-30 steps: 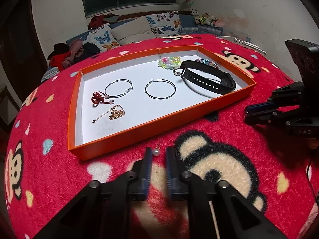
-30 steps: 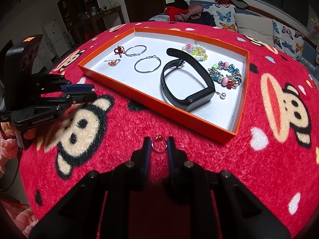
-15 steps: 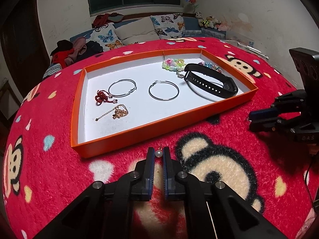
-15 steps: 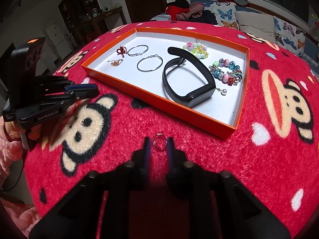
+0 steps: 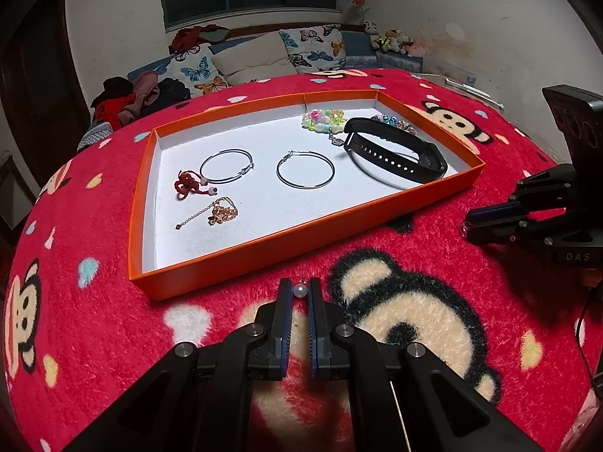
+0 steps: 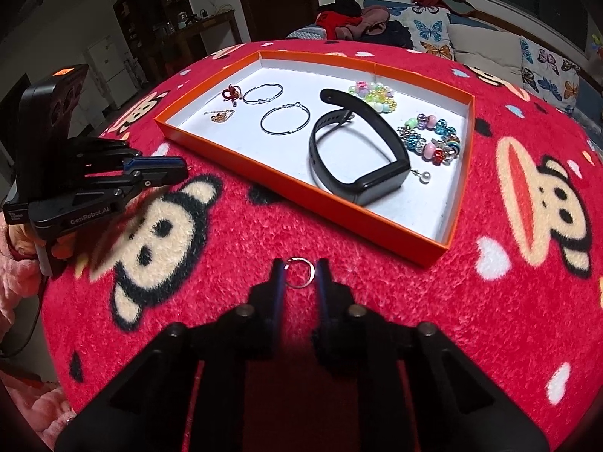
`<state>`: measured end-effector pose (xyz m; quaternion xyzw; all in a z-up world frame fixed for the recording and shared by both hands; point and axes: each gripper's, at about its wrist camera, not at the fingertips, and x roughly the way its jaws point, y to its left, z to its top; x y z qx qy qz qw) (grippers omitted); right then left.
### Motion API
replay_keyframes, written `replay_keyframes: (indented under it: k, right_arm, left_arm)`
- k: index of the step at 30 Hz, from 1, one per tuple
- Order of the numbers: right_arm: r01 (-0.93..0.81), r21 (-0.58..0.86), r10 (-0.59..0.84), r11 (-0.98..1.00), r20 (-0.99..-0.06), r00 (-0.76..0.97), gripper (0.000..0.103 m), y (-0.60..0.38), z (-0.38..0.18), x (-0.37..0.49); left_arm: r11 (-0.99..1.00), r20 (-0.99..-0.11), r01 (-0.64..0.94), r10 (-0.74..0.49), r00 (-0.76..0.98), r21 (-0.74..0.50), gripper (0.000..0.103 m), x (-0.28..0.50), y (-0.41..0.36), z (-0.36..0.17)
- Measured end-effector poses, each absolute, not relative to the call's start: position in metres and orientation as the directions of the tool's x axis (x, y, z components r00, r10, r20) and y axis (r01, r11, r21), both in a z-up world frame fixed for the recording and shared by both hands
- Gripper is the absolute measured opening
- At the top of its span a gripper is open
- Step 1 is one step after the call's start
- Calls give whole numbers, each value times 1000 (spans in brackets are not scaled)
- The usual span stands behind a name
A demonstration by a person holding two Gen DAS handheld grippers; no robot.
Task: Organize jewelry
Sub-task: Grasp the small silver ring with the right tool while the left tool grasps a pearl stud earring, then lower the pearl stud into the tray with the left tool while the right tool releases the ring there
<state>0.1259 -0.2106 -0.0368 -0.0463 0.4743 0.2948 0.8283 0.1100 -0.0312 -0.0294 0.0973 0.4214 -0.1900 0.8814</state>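
Note:
My left gripper (image 5: 300,290) is shut on a small pearl earring (image 5: 300,290) and holds it above the red blanket, just in front of the orange tray (image 5: 264,250). My right gripper (image 6: 300,272) is shut on a silver ring (image 6: 300,272), in front of the tray's near wall (image 6: 339,214). The tray holds two hoop earrings (image 5: 305,169), a black wristband (image 5: 395,154), bead bracelets (image 6: 429,137), a gold chain (image 5: 220,213), a red knot charm (image 5: 186,184) and a pearl earring (image 6: 425,177).
The tray sits on a red monkey-print blanket (image 5: 414,320) over a round surface. Cushions and clothes lie on a sofa (image 5: 245,60) behind. Each gripper shows in the other's view: the right one (image 5: 527,218), the left one (image 6: 94,177).
My left gripper has closed on the pearl earring and lifted it off the blanket. My right gripper has risen slightly, still gripping the ring.

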Motion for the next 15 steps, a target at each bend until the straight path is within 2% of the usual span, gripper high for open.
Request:
replay_keyframes:
  k: [10,15]
  right_arm:
    - [-531,218,464,819,-797,388,7,-213,-28,122]
    - [-549,214,489,808,-762,424,7,-210,-9,125]
  left_arm:
    - [908,-777,419,-251,577,17,7,110,-32,-28]
    - [913,-742,407,-286,606,-21,7,107,-27,-7]
